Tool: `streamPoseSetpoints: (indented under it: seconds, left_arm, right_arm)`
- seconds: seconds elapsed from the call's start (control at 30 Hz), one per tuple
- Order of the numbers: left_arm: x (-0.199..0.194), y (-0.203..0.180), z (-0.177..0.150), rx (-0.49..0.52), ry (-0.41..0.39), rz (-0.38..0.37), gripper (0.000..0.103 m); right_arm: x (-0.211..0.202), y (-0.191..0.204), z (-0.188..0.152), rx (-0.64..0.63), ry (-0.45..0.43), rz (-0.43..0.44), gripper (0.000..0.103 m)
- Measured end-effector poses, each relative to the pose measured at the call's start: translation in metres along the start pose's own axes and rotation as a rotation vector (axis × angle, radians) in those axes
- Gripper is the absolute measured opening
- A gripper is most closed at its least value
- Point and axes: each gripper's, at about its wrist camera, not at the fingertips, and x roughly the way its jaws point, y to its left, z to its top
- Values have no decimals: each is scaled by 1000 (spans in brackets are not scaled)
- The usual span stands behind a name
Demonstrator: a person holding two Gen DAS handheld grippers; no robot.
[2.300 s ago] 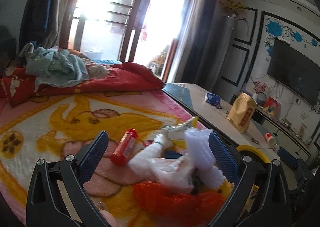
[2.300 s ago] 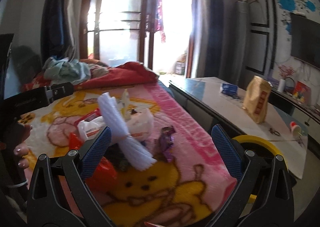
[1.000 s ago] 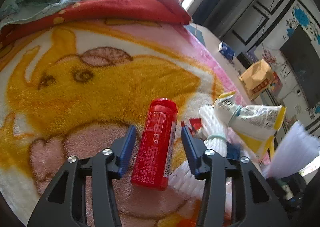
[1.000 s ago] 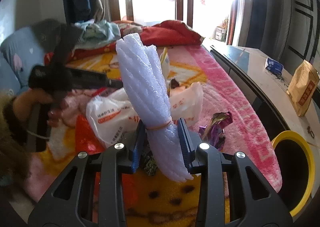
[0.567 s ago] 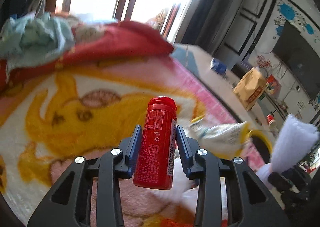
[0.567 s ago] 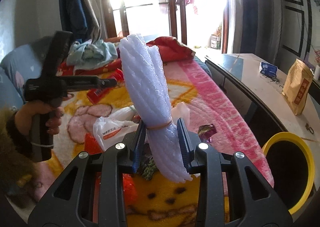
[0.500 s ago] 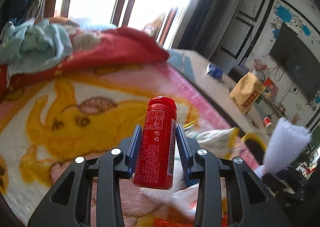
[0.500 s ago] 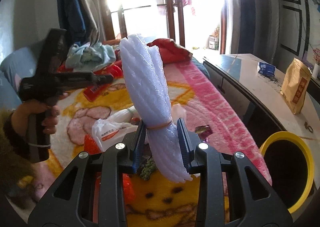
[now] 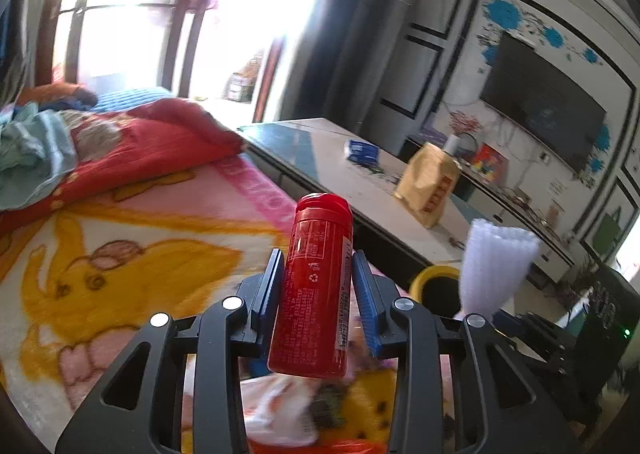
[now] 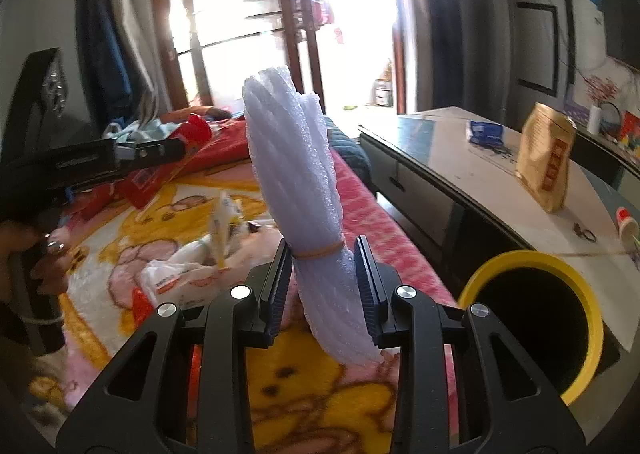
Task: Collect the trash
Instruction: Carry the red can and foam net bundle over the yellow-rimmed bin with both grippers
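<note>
Left gripper (image 9: 318,296) clamped on red bottle (image 9: 316,286), cap at 12 o'clock, lifted clear of blanket (image 9: 132,254). Right gripper (image 10: 324,286) clamped on banded foam bundle (image 10: 304,189), upright — yellow-rimmed bin (image 10: 576,382) at 3 o'clock, beside the blanket's edge.

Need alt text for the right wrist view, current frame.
The right gripper clamps a white foam bundle upright above a cartoon blanket. A yellow-rimmed bin stands open at right; the left gripper holds a red bottle at left.
</note>
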Motion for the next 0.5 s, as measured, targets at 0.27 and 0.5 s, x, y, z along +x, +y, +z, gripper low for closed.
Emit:
streamPoseSetpoints:
  seconds: [0.27, 0.5]
  left_arm:
    - [17, -52, -4, 69, 23, -87, 33]
    - [38, -92, -11, 125, 52, -156, 33]
  right_arm:
    - [-15, -38, -3, 83, -15, -86, 25]
    - [-30, -72, -5, 145, -38, -164, 25]
